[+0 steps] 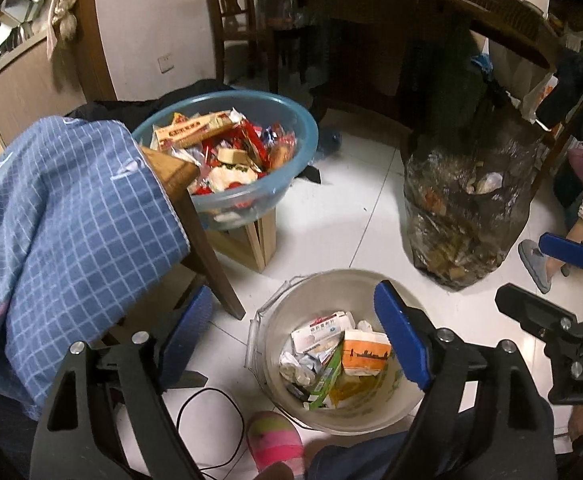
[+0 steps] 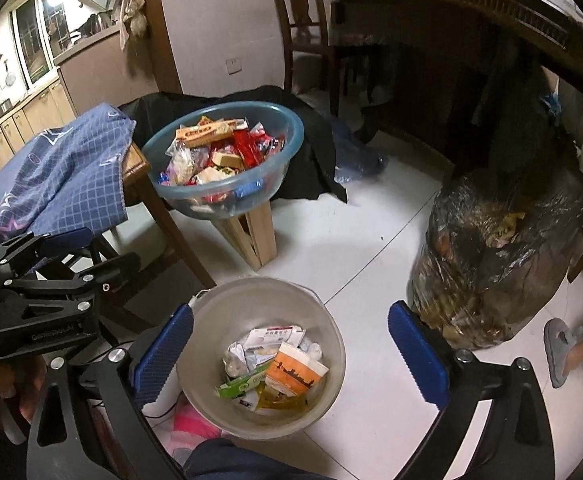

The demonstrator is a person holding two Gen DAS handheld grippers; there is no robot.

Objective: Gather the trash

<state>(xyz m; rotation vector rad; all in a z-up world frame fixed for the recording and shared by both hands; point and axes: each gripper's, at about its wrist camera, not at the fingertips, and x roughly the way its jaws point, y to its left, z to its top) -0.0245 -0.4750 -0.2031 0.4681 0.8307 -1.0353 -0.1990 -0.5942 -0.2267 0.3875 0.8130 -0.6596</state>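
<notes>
A white bucket (image 1: 331, 276) stands on the tiled floor below both grippers. In it lie an orange-and-white carton (image 1: 365, 354), a medicine box (image 1: 323, 330), a green box (image 1: 323, 380) and crumpled paper. My left gripper (image 1: 293, 312) hangs above it, open, with nothing between its blue pads. In the right wrist view my right gripper (image 2: 291, 312) is open wide over the same bucket (image 2: 267, 284), also empty. The carton (image 2: 295, 372) shows there too. Each gripper appears at the edge of the other's view.
A blue bowl (image 1: 227, 100) full of snack packets sits on a wooden stool (image 1: 259, 240). A stuffed dark trash bag (image 1: 471, 208) stands to the right. On the left a chair carries a blue checked cloth (image 1: 71, 208). A pink-socked foot (image 1: 275, 444), a black cable (image 1: 211, 420) and another person's slipper (image 1: 535, 264) are near.
</notes>
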